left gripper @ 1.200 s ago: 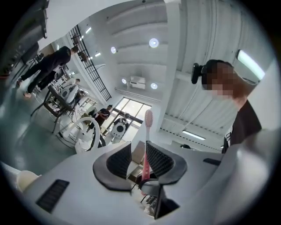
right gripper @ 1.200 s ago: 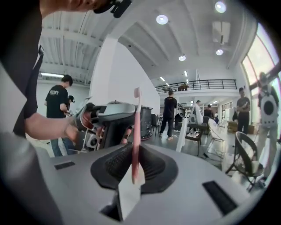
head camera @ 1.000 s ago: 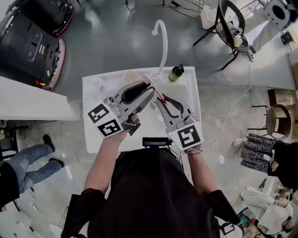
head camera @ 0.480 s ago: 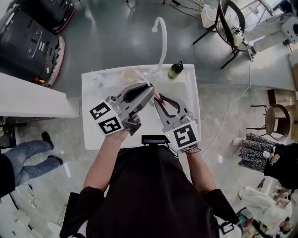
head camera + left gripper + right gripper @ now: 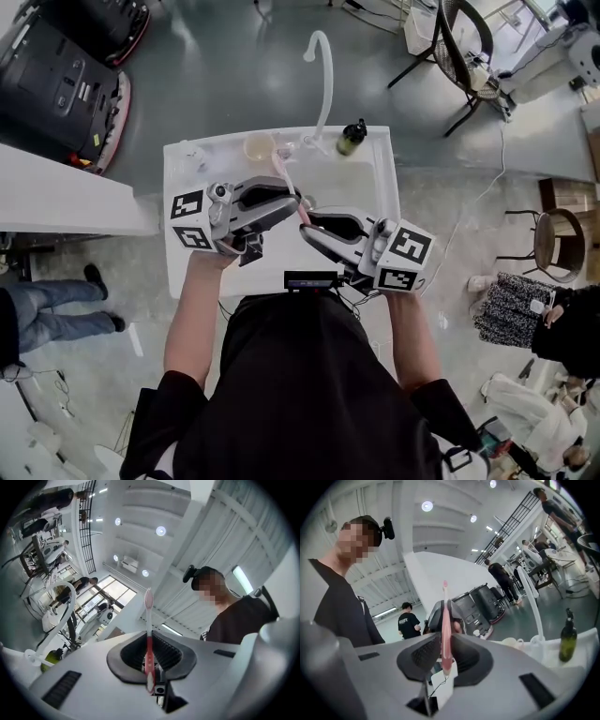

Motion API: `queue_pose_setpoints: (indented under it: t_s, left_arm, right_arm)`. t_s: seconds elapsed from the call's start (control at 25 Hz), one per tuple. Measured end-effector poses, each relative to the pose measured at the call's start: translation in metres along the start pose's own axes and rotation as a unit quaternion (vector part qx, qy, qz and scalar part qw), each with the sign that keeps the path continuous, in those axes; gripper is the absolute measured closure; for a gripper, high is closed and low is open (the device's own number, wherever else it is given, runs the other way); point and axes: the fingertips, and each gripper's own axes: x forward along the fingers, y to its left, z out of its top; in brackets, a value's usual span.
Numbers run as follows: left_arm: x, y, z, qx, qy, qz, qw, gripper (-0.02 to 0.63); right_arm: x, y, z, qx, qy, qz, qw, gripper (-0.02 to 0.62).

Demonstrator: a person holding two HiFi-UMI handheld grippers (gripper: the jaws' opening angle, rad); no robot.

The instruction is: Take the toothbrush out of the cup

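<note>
The pink toothbrush [image 5: 289, 178] is out of the beige cup [image 5: 260, 148], which stands at the white table's [image 5: 187, 253] far edge. The two grippers face each other over the table, each with the brush in its jaws. My left gripper [image 5: 298, 199] comes in from the left, its jaws closing with the pads on the handle [image 5: 149, 639]. My right gripper [image 5: 305, 228] comes in from the right; its pads still press on the brush [image 5: 446, 634] as the jaws ease open. The brush stands upright in both gripper views.
A green bottle [image 5: 352, 142] and a white curved hose [image 5: 326, 84] stand at the table's far edge, near the cup. Black machines [image 5: 66, 84] sit on the floor at the left and a chair [image 5: 466, 47] at the upper right. A person's legs [image 5: 47, 314] are at the left.
Both grippers have rolled and swung apart at the rear, so they now point at each other. The left jaws have closed on the toothbrush that the right gripper held.
</note>
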Motion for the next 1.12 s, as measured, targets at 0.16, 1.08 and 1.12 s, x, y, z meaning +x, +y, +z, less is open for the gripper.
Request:
queue_pose_setpoints:
  t_s: [0.16, 1.08, 1.12]
  left_arm:
    - [0.003, -0.008, -0.002, 0.004, 0.021, -0.027, 0.9994, 0.569]
    - [-0.061, 0.014, -0.026, 0.022, -0.052, 0.258, 0.9645, 0.525]
    - [-0.063, 0.01, -0.028, 0.025, -0.051, 0.269, 0.9613, 0.525]
  right_arm:
    - [0.004, 0.006, -0.004, -0.014, 0.021, 0.011, 1.0, 0.535]
    - [-0.053, -0.045, 0.011, 0.021, -0.063, -0.11, 0.992, 0.534]
    - [-0.055, -0.046, 0.011, 0.022, -0.063, -0.108, 0.992, 0.534]
